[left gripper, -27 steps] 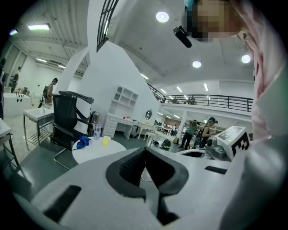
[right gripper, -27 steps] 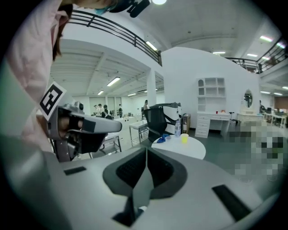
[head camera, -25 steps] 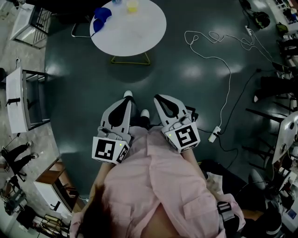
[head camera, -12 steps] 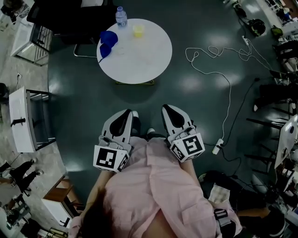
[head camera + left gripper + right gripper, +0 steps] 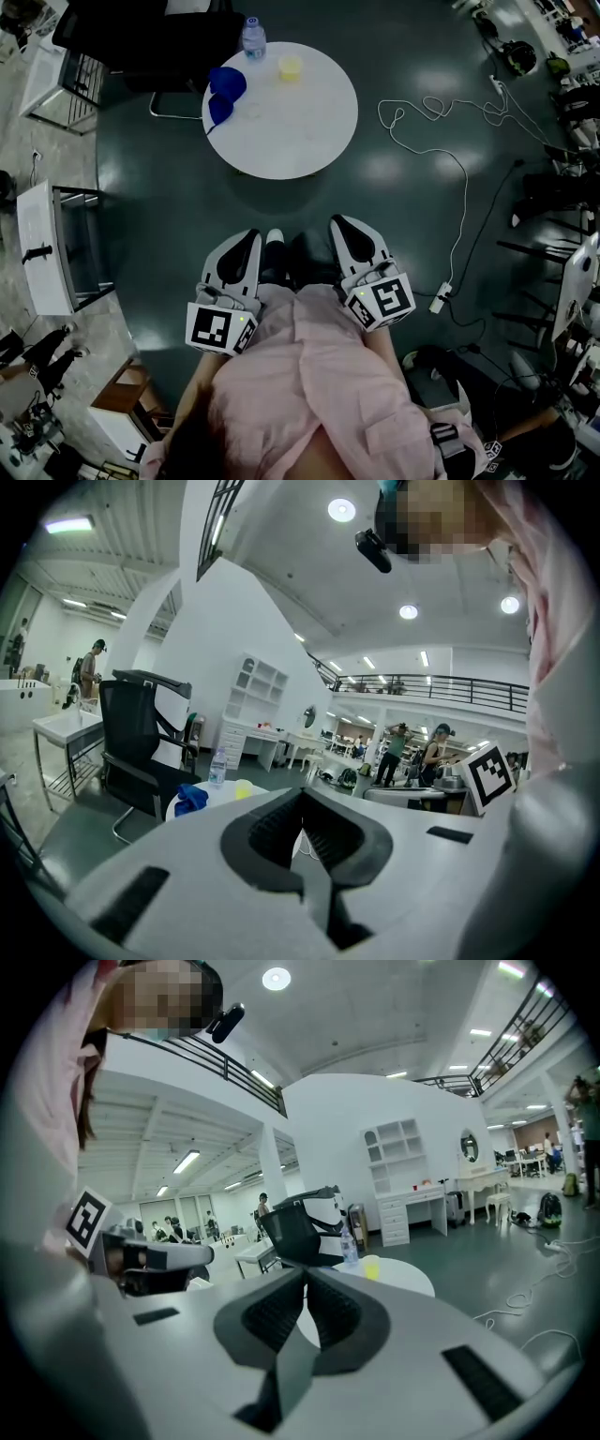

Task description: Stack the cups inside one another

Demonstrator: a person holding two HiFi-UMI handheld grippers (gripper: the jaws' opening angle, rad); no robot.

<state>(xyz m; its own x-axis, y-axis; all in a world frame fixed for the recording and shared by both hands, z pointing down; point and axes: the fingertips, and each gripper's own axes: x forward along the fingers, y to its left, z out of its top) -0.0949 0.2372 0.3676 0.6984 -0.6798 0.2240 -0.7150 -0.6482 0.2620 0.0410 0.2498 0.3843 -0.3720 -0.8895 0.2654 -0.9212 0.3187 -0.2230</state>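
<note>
Your left tongs [image 5: 250, 238] and right tongs [image 5: 340, 225] are closed, empty; blue cups [image 5: 223, 94], yellow cup [image 5: 291, 67] and bottle [image 5: 253, 37] line the counter's [image 5: 295, 131] far-left edge.

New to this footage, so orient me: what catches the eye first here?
The round white table at the head view's top centre, with blue cups at its left edge and a yellow cup and water bottle at its far edge. Below it, the left gripper and right gripper sit side by side over the dark floor, both shut and empty.
</note>
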